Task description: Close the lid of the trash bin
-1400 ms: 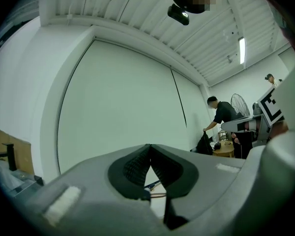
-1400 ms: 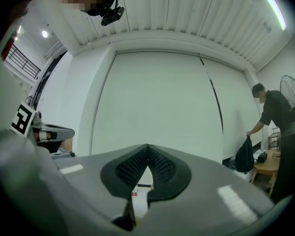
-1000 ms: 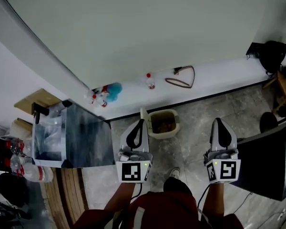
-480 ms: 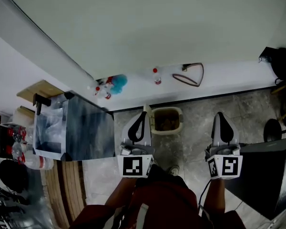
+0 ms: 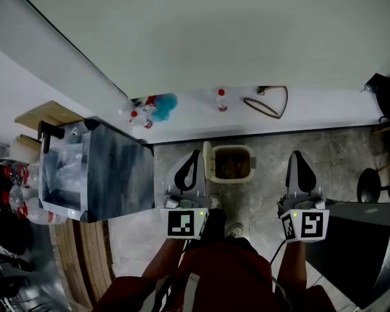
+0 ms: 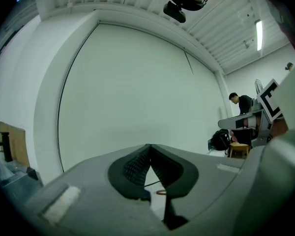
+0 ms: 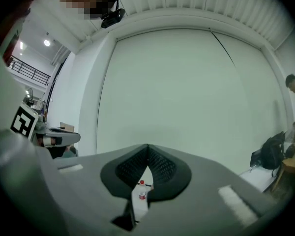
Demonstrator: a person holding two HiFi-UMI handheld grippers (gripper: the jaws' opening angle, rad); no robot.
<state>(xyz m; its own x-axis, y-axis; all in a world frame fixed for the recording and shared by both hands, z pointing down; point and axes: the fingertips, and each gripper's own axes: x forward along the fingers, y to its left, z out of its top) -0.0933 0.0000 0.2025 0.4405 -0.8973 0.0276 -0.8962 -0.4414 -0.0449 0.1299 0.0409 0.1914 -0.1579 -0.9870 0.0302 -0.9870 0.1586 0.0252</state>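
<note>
The trash bin (image 5: pixel 251 168) stood open on the floor, just ahead of the two grippers and between them, nearer the left. Its lid (image 5: pixel 207 162) stood upright on the side just beside the left gripper (image 5: pixel 194 156), likely why that one was carried closest. The left gripper and the right gripper (image 5: pixel 298 156) each had their jaws pressed together on nothing and pointed level, seemingly readied to push the lid rather than pinch it.

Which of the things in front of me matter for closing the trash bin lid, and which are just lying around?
For the job:
- trash bin
- its lid, standing open
- left gripper, shut and empty
- right gripper, shut and empty

Just lying about:
- red-capped bottle
- brown strap
- blue fluffy thing
- black bag
</note>
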